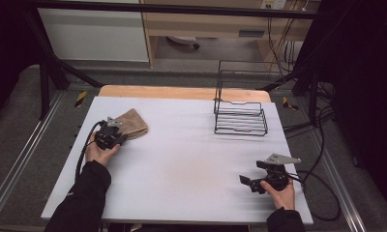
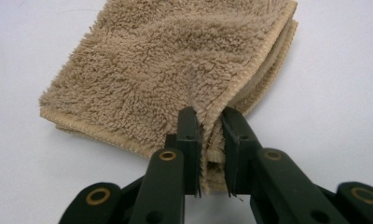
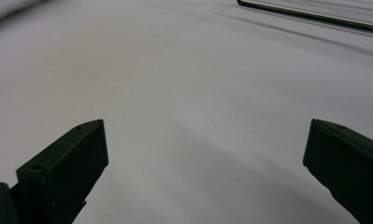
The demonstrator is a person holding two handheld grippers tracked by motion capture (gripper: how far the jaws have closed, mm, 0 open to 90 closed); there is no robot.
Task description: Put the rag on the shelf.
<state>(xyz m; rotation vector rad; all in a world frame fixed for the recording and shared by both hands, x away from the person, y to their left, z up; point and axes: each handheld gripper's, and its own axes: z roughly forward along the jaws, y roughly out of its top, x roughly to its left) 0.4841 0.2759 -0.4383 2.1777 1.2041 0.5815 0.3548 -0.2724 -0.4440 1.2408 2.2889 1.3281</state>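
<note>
Closest to me in the high view are my two forearms coming in from the near edge, one gripper in each hand. On the left, my left gripper [image 1: 115, 137] sits at the near corner of the folded tan towel [image 1: 132, 123], which lies on the far-left part of the white table [image 1: 182, 159]. In the left gripper view the jaws are pinched on that corner of the towel [image 2: 175, 70]: both pads press into the folded layers, and the fluffy edge bunches up between them. So I'd call that a grip, not just a hover.

Over on the near right, my right gripper [image 1: 249, 183] is parked low over bare table with its jaws spread wide and nothing between them; the right gripper view has just white surface in front of it and a bit of black wire at the far edge. That wire belongs to the black wire rack [image 1: 240, 118] standing at the far right, well apart from the towel.

Step-wise, I reckon this is the pickup: corner's clamped, towel's still flat on the table. Next move, as I see it, is a lift. Since only one corner is held, the folds will probably droop open, so I'd go slow, and maybe bring the right gripper across to catch another corner before carrying it anywhere, likely toward the rack.
</note>
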